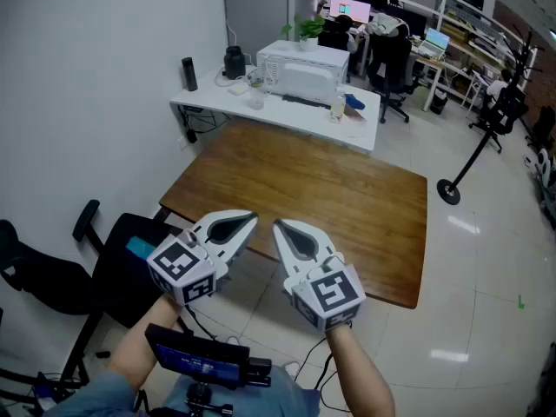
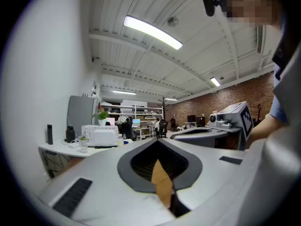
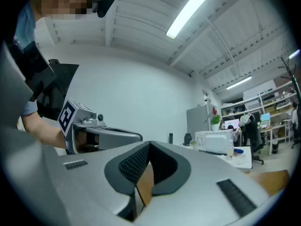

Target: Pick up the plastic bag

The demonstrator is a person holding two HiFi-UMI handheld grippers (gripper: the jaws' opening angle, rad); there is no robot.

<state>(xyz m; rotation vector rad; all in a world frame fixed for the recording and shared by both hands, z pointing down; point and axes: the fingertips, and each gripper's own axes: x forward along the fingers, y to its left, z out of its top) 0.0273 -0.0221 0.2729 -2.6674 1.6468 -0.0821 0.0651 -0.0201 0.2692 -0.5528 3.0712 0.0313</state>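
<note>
- Two grippers, our left gripper [image 1: 252, 219] and right gripper [image 1: 278, 225], hover level at 6 o'clock by the wooden surface's [image 1: 330, 189] near edge.
- Both pairs of fingers are clenched on nothing (tips meeting).
- We cannot tell where the plastic bag lies.
- One cluttered white surface [image 1: 204, 96] stands at 12 o'clock.

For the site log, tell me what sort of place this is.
Probably an open-plan office or lab workspace: desks with a lit monitor and office chairs at the back, and a white appliance on a white table beyond the wooden table.
</note>
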